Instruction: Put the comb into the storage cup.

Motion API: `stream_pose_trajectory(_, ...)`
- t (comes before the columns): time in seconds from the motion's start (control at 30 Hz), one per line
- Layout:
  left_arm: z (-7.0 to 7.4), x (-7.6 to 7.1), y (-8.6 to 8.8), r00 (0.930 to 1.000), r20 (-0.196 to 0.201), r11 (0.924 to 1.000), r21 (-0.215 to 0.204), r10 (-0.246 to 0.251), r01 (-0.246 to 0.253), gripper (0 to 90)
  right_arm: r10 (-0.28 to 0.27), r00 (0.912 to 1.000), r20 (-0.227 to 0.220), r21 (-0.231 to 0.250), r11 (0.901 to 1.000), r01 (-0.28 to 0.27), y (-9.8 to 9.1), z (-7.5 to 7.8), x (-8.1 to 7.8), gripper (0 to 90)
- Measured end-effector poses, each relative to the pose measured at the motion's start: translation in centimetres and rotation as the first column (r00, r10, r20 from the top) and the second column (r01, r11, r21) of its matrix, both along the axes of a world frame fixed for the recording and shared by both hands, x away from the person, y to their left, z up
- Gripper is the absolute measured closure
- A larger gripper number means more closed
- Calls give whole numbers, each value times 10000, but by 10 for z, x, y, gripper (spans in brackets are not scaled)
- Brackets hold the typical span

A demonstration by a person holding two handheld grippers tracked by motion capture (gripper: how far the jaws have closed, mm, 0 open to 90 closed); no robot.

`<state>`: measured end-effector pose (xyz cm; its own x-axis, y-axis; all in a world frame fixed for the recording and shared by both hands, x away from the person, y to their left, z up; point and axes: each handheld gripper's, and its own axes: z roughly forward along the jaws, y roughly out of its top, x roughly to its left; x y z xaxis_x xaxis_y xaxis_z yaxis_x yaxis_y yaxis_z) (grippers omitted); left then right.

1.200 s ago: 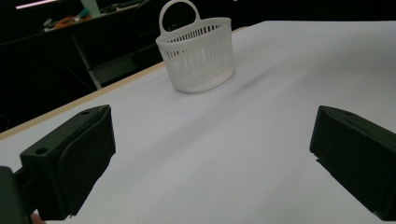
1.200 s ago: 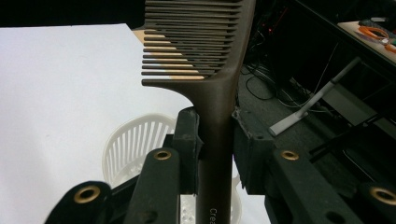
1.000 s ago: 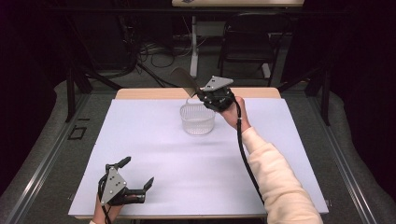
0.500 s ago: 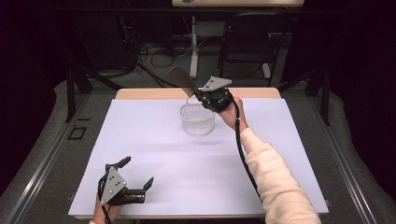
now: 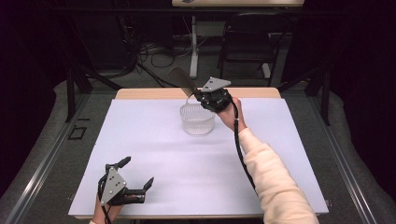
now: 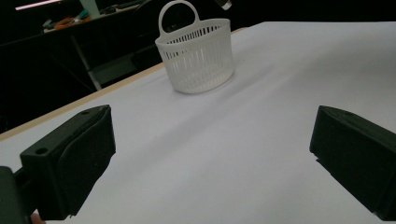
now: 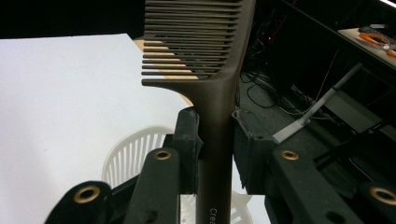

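The comb (image 7: pixel 219 93) is running off at twelve o'clock, its handle hiding much of the basket (image 7: pixel 135 154).

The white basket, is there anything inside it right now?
The white basket looks empty through its slatted wall; its floor is hidden behind the wall. The comb, clamped in the right gripper, is above its rim, not inside.

Wide bare sheet, one obstacle at the far end.
Your only block is the white basket (image 5: pixel 198 120) with upright handle, far centre of the white table cover (image 5: pixel 154 154); the comb (image 5: pixel 183 82) angles up above its rim, near half open.
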<state>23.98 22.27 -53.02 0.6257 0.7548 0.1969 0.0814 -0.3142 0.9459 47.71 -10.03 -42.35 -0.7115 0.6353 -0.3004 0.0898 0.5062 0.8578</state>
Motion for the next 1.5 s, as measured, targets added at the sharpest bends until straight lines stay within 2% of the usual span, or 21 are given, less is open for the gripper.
stream_pose_trajectory(1.5, 0, 0, 0, 10000, -1, 10000, -45, -7, 7, 1, 281, 9994, -184, -179, 9994, -285, 11, -21, 8, 723)
